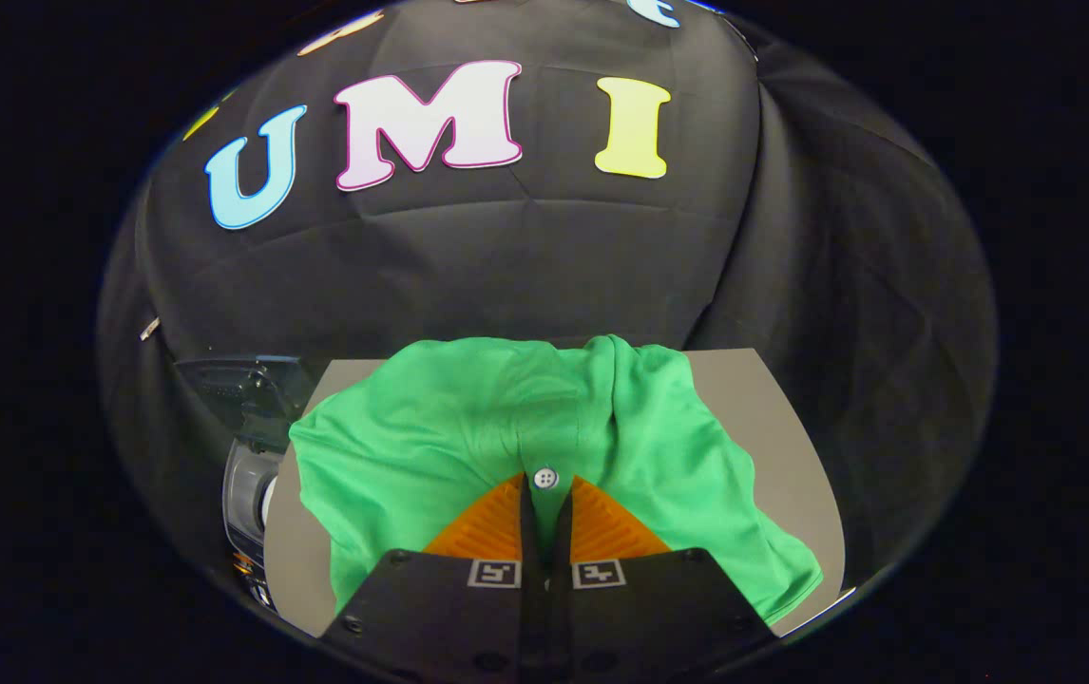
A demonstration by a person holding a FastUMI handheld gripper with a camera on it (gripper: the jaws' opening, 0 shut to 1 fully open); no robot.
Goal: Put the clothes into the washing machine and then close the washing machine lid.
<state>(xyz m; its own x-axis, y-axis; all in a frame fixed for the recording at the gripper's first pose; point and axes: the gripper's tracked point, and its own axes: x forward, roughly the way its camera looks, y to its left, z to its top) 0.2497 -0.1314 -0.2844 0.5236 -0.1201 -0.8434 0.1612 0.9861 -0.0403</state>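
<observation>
Tool (544,489) fingers are drawn close together, pinching a fold of the green shirt (468,427) right at its button placket, with a pale button (545,477) just ahead of the tips. Around and beyond the fingers the shirt lies rumpled on the grey counter (773,427). Off to the tool's left, beside the counter, stands the washing machine (245,456).
</observation>
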